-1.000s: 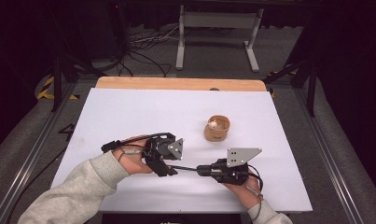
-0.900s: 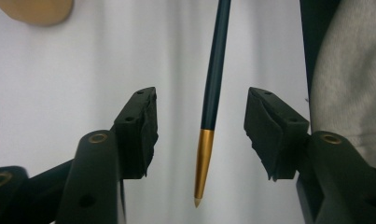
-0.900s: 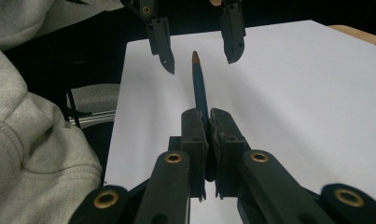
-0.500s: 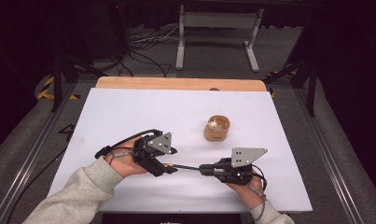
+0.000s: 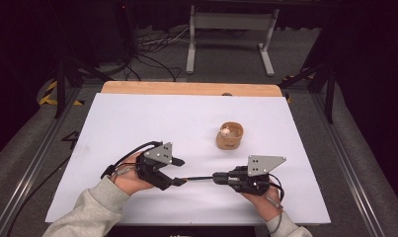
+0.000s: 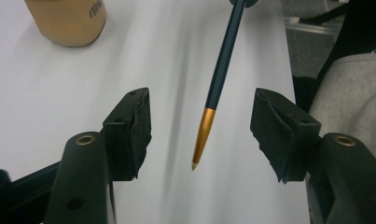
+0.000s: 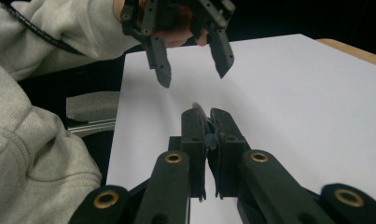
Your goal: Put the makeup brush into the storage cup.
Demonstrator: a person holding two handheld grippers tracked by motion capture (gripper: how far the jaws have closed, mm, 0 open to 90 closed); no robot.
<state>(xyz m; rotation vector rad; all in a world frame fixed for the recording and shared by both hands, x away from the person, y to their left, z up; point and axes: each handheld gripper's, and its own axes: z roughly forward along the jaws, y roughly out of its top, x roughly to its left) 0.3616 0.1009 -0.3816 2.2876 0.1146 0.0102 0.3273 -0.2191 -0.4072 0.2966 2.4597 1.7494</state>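
Observation:
A dark teal pen [image 5: 199, 178] with a gold tip lies level just above the white table, and my right gripper [image 5: 215, 177] is shut on its rear end. The gold tip [image 6: 202, 135] points between the jaws of my left gripper [image 5: 181, 171], which is open and touches nothing. In the left gripper view the pen [image 6: 221, 70] comes in from the top, its tip midway between the two pads. In the right gripper view the right gripper [image 7: 207, 123] clamps the pen [image 7: 197, 108], and the open left gripper [image 7: 190, 70] faces it.
A small round wooden cup [image 5: 229, 136] with something pale inside stands behind the right gripper, and shows as the cup [image 6: 66, 18] in the left gripper view. The white table [image 5: 137, 118] has a wooden strip along its far edge. Grey sleeves come in from the near edge.
My left gripper has drawn back to the left and toward the near edge. The right gripper has shifted slightly right with the pen.

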